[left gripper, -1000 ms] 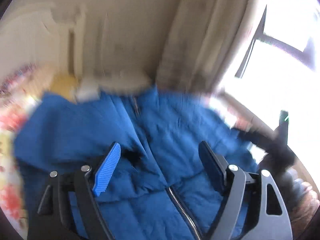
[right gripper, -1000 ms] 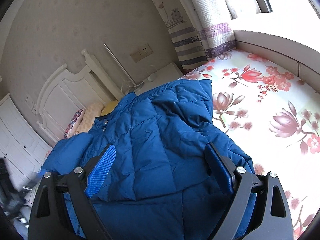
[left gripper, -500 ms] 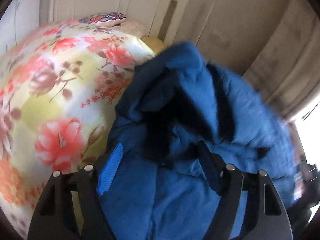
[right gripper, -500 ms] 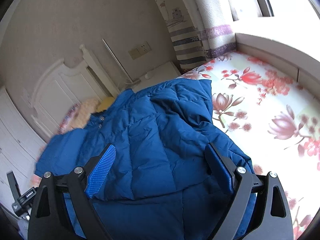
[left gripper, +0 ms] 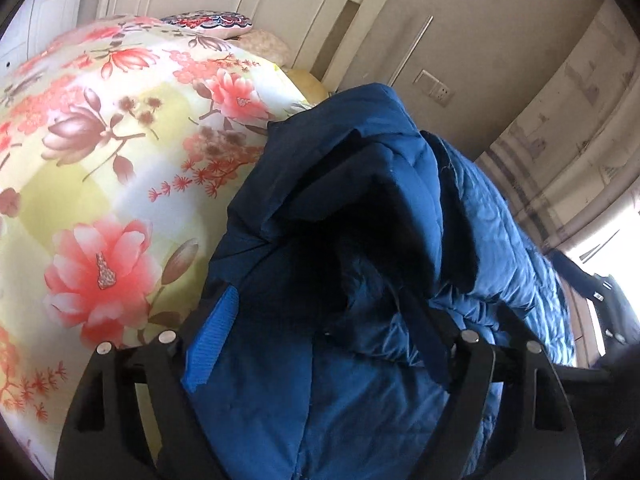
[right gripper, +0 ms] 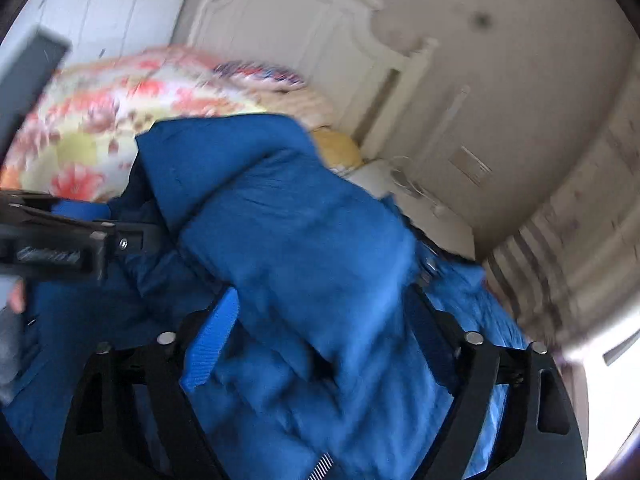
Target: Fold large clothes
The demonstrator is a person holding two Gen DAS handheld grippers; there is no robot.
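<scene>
The left gripper [left gripper: 320, 340] has a thick jacket [left gripper: 360, 208] fold bunched between its spread fingers; whether they pinch is unclear. The right gripper [right gripper: 324, 340] (blurred, fingers just closing in) straddles jacket fabric, bedspread [right gripper: 92, 128] at ten o'clock.

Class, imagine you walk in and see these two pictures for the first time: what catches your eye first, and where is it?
The puffy blue jacket comes first: bunched in a heap on the bed, it fills the middle of both views and bulges between the fingers of each gripper. Next is the bright floral bedspread, spreading out to the left of the jacket. Behind both, a white headboard stands against the beige wall.
</scene>
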